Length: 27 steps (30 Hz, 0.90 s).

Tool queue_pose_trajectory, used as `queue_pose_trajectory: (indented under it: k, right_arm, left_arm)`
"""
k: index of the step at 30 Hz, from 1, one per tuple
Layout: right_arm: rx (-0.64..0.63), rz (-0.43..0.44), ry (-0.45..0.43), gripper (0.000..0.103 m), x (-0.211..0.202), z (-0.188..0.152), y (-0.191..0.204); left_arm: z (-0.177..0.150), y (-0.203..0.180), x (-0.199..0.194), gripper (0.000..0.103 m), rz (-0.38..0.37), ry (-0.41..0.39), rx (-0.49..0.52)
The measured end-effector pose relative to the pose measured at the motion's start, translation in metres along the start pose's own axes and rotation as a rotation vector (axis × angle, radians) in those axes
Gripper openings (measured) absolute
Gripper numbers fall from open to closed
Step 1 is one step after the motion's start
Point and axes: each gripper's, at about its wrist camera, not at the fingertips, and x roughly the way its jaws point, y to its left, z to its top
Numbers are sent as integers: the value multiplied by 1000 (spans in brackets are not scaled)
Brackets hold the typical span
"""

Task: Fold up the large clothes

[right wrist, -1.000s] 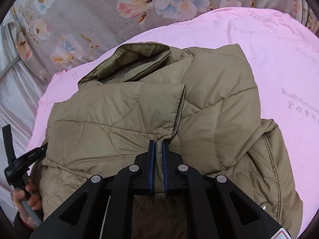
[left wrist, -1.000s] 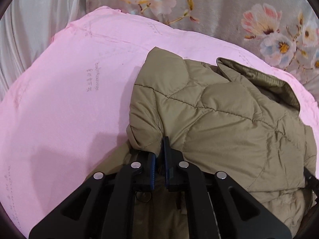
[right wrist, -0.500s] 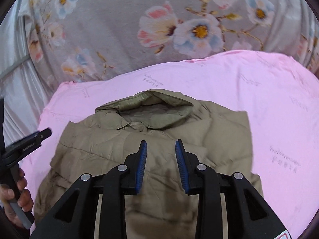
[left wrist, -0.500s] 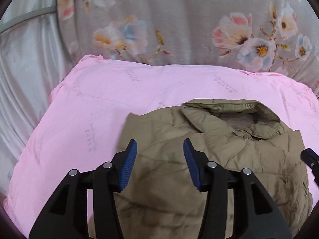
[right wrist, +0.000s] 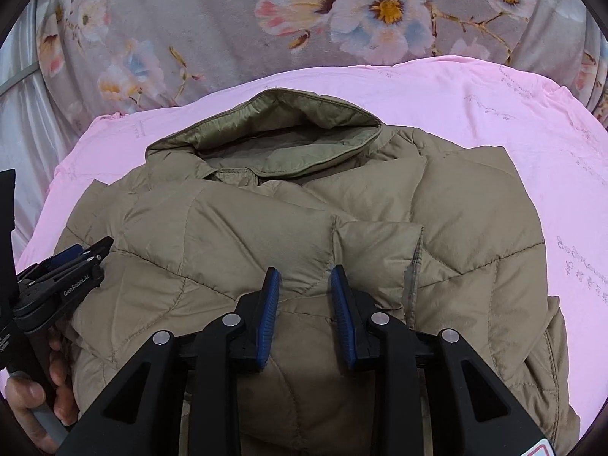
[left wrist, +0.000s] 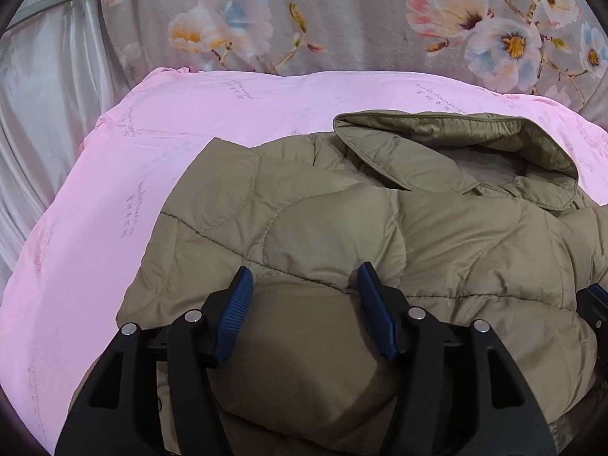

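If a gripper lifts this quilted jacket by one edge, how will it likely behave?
The quilted jacket would probably drape and sag: it lies in soft folds. Its puffy panels suggest it is light yet bulky. The smooth shell may slip from the pads.

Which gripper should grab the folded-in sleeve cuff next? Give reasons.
Right. The right gripper, jaws just closing slightly and empty, stands directly before the sleeve cuff on the jacket. The left gripper, jaws just opening, empty, sits at the jacket's opposite edge.

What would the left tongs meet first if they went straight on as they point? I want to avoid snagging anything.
Probably the jacket: the open left tongs point at its quilted front, nothing between. The collar lies farther off; depth is unclear.
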Motion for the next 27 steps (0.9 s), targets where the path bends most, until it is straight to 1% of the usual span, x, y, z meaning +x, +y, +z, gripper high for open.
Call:
queue_pose_trajectory:
  k: [2, 5, 12, 20, 22, 24, 27]
  right_arm:
    - [-14, -16, 2, 28, -1, -2, 2]
    - [-25, -27, 5, 28, -3, -6, 2]
    - [5, 16, 27, 27, -16, -20, -5]
    - [9, 38, 42, 27, -44, -50, -5]
    - [7, 43, 46, 28, -49, -54, -5]
    - [5, 49, 58, 28, -50, -51, -5]
    - [17, 78, 72, 34, -52, -35, -7]
  left_arm:
    - [-5, 0, -4, 57, 13, -1, 7]
    - [-12, 4, -5, 58, 9, 8, -6]
    - [-32, 6, -18, 59, 29, 15, 1]
    - [-64, 12, -45, 59, 27, 21, 5]
    - [-68, 18, -50, 59, 0, 23, -9]
    - [-66, 23, -53, 59, -32, 36, -23]
    - [-48, 33, -62, 59, -92, 36, -61]
